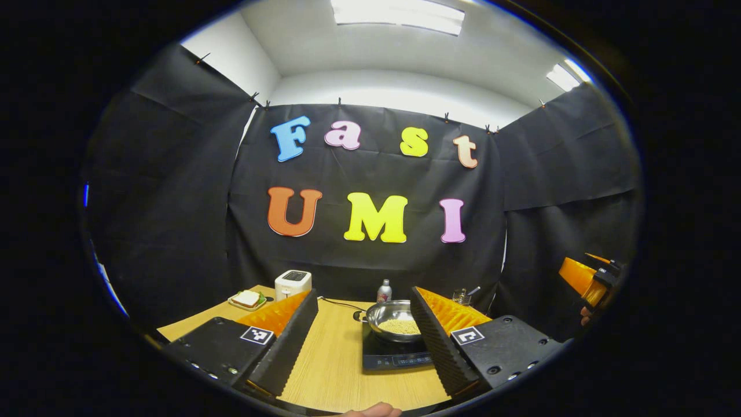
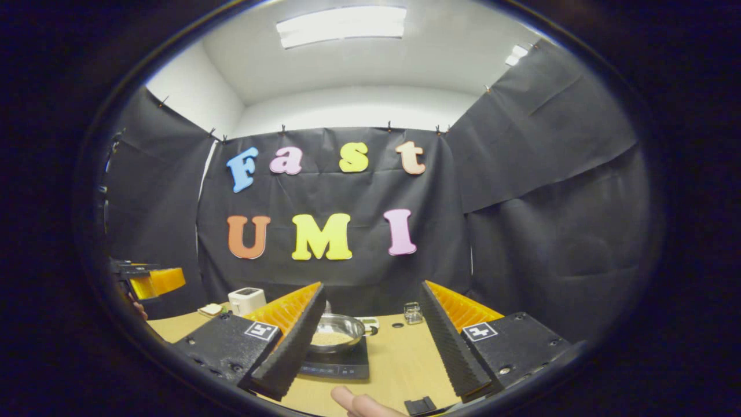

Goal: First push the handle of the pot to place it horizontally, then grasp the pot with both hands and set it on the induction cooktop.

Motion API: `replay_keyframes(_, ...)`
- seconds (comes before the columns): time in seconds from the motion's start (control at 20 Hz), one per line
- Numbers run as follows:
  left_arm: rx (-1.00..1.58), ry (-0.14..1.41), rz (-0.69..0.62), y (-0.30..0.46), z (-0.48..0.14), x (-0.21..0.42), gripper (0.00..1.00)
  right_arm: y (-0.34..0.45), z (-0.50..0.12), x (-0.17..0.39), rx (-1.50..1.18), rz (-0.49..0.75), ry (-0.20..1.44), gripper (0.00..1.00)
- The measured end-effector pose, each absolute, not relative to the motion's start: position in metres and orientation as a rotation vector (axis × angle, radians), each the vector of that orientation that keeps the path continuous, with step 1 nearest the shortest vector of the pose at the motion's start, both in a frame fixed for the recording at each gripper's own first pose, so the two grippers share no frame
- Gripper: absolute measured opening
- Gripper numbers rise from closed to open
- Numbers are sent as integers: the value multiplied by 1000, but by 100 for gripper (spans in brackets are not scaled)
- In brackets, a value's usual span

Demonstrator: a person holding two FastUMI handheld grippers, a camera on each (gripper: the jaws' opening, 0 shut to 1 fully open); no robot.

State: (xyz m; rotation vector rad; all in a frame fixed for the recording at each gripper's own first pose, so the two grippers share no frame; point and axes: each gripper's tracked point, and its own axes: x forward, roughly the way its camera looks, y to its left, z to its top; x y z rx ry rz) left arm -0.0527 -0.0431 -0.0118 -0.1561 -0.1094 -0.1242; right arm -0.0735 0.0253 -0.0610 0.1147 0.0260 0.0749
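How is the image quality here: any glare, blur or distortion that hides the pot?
Left gripper view: ceiling lights blown out, fisheye bending the walls, yet the pot on the cooktop is sharp between the open left gripper. Right gripper view: same glare overhead; pot partly behind one finger, evenly lit.

Wooden table (image 1: 333, 359), light grain, runs across the booth. White toaster (image 1: 293, 283) at the back left, upright, close to the cloth wall; also seen in the right gripper view (image 2: 246, 300). Just left of it a plate with a sandwich (image 1: 248, 299), green rim, touching nothing else. Small clear bottle (image 1: 384, 291) with a pale cap stands at the back centre near the wall. Right of that a small glass jar (image 1: 461, 296) with something sticking out of it; contents too small to tell. Ceiling light panels (image 1: 398, 14) lit overhead.
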Motion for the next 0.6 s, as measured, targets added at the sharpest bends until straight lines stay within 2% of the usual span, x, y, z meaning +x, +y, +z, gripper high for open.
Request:
replay_keyframes(0.25, -159, -107, -132, -48, -15, -49, 95, 14, -71, -66, 120, 66, 72, 100)
replay_keyframes(0.6, -129, -61, -140, -50, -30, -45, 95, 3, -64, -64, 145, 47, 53, 100)
